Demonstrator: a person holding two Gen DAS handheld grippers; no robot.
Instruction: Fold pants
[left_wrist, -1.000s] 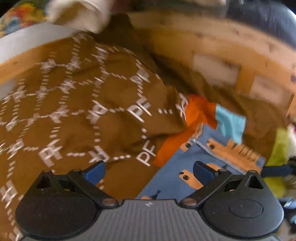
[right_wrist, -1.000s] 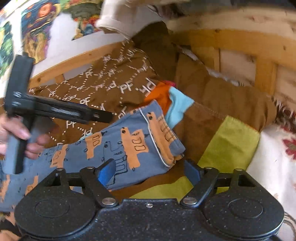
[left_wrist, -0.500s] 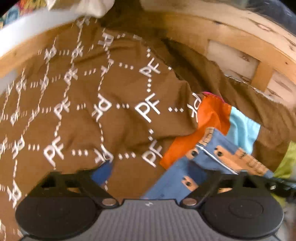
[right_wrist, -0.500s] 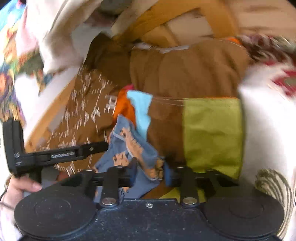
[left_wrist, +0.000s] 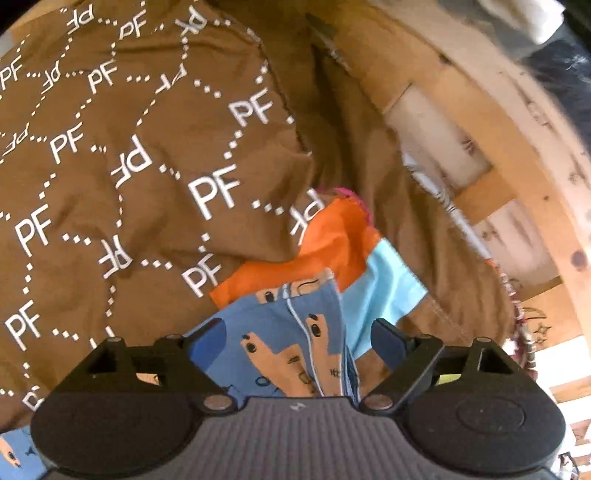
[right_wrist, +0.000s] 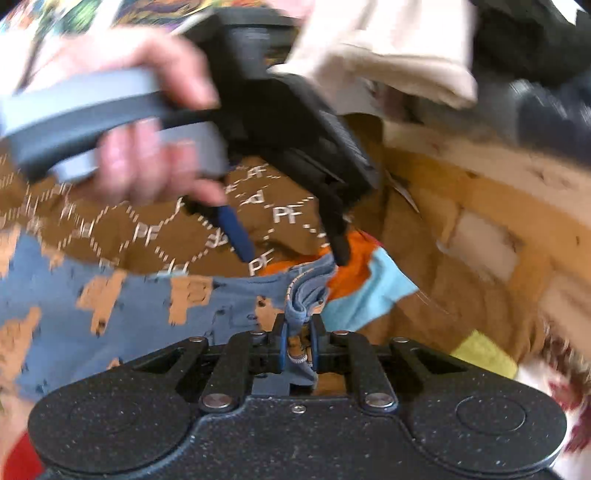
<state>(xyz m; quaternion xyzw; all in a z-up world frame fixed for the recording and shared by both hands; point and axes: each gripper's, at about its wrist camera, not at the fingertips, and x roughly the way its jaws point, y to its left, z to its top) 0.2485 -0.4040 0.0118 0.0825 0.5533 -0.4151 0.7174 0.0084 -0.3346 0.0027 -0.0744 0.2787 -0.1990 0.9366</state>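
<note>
Left hand-held gripper hangs spread wide over the pants, its jaws having just opened further; blue cloth with tan figures shows between the fingers, but neither pad presses on it. The pants lie on a brown PF-printed cover, beside orange and light-blue patches. Their lower part is hidden behind the gripper body, and a wooden frame curves past on the right.

From the right wrist, the right hand-held gripper has just been closing and pinches a bunched fold of the pants between its pads. Above, blurred by motion, a hand holds the left hand-held gripper, fingers apart just above the fabric's edge. Pale cloth at the top is cut off.
</note>
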